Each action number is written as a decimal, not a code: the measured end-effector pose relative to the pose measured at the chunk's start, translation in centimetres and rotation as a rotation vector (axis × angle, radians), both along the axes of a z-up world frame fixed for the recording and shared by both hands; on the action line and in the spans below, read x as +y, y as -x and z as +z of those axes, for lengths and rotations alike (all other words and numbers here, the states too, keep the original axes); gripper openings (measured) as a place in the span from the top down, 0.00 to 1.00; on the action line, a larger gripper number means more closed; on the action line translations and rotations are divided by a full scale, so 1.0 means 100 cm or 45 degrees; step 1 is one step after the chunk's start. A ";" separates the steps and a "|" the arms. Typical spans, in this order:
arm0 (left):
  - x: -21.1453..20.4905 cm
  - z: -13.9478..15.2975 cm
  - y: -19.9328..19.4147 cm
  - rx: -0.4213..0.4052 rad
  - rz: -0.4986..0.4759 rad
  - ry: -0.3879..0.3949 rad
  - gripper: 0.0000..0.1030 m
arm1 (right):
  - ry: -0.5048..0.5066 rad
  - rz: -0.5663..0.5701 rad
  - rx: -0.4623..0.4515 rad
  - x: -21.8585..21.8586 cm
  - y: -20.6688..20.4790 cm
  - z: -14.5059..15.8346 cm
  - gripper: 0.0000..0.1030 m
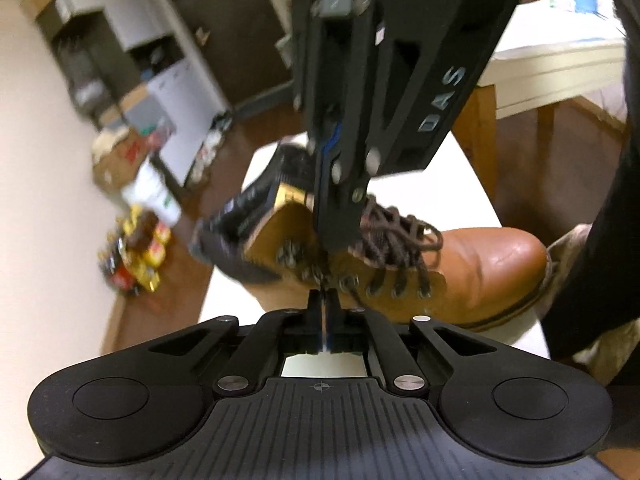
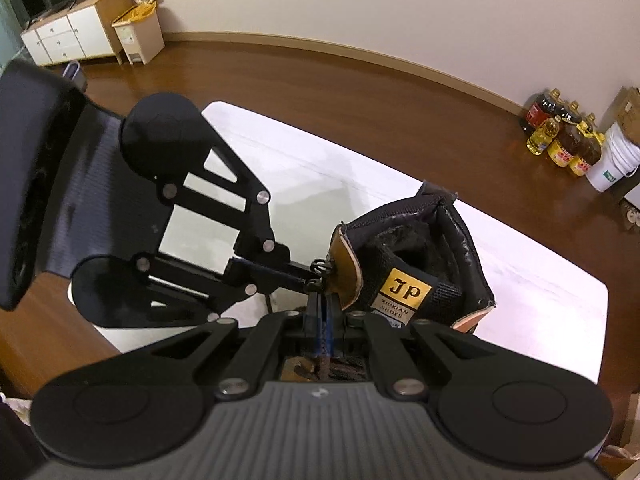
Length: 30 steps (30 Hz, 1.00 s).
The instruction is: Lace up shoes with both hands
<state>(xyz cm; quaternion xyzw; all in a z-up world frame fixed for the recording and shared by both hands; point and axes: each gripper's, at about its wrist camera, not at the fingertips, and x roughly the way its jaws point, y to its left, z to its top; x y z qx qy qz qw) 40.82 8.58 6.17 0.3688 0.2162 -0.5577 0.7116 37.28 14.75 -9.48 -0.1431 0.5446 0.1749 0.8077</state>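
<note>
A tan leather boot (image 1: 480,264) with a black padded collar lies on the white table (image 1: 460,160), its brown laces (image 1: 392,236) crossing the eyelets. My right gripper (image 1: 336,246) comes down from above onto the upper lace hooks, jaws together. My left gripper (image 1: 324,296) meets it from below, shut on a short dark strand of lace that runs between the two tips. In the right wrist view the boot (image 2: 440,240) shows its gold-labelled tongue. There the left gripper (image 2: 314,278) reaches in from the left to the flap's edge, right beside the right gripper (image 2: 323,300).
Oil bottles (image 2: 560,140) and a white bucket (image 2: 612,160) stand on the wooden floor by the wall. A low cabinet (image 2: 68,32) and a bin (image 2: 138,28) are in the far corner. A person's dark sleeve (image 1: 600,260) is at the right. White table surface (image 2: 360,168) lies beyond the boot.
</note>
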 end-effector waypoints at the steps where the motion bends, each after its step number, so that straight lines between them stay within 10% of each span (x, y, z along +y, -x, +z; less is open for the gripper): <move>1: 0.002 -0.003 0.000 0.005 0.025 -0.027 1.00 | -0.010 0.000 0.004 -0.001 0.000 0.000 0.96; 9: 0.022 -0.016 -0.002 0.023 0.164 -0.027 1.00 | -0.041 0.007 -0.015 -0.006 0.014 0.002 0.92; 30: 0.008 -0.007 0.006 -0.139 -0.052 0.108 0.89 | 0.216 0.126 -0.073 0.032 0.022 -0.013 0.96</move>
